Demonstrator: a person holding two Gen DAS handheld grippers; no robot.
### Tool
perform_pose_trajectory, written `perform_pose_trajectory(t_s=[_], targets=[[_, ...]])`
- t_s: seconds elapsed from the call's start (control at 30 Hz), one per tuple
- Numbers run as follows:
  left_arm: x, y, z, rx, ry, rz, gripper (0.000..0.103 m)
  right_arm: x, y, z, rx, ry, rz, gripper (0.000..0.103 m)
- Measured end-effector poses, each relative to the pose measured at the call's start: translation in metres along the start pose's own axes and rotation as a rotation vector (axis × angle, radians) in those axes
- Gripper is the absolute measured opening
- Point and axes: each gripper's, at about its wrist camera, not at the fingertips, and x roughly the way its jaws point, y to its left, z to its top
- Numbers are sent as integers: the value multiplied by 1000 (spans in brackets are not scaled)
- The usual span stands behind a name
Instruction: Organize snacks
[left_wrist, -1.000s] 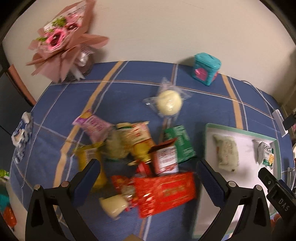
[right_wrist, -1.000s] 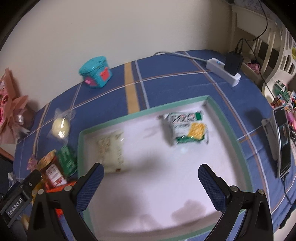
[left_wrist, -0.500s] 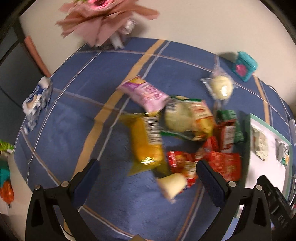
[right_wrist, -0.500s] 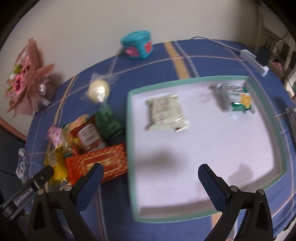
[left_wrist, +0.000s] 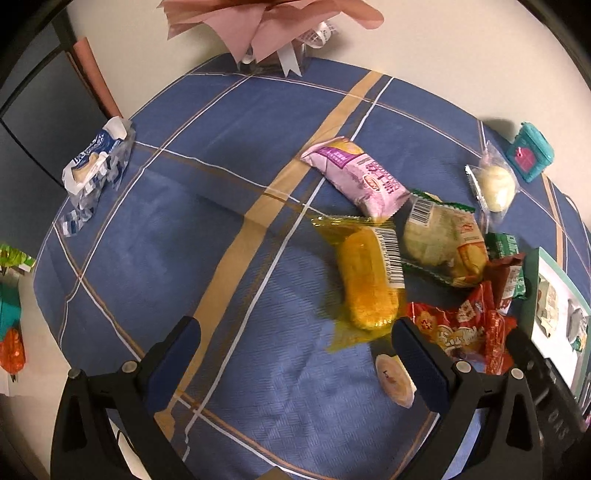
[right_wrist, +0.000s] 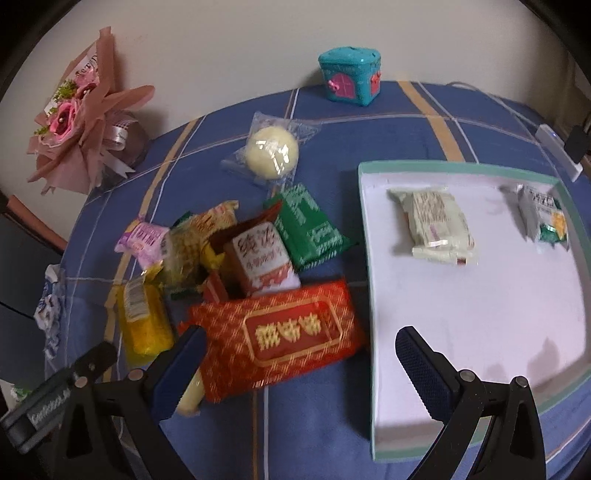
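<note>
While both sets of fingers stay apart and empty, the left gripper (left_wrist: 293, 356) has swung from the tray (right_wrist: 373, 332) toward the yellow snack (left_wrist: 367, 280), likely the next pick.

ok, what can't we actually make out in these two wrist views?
- Pale roll, left wrist view: partly behind the left gripper finger, wrapper unclear.
- Snacks under the red packet, right wrist view: the heap overlaps, so the count is uncertain.
- Tray near corner, right wrist view: the right gripper covers it.
- Print on the tray's two packets: blurred.
- Bouquet, left wrist view: cut by the top edge.
</note>
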Motion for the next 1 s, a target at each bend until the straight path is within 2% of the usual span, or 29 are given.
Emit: perform_pose_trajectory(t_s=[0.33,0.53,1.0], targets=[[7,-10,0,38,18,16,103,22,-1,19,-22,-25,-85,103],[7,-13,-2,46,25,14,103,26,6,12,-74,9,-95,103],[11,-31,-9,95,60,-13,103,13,-4,-12,-146,59,-154,103]])
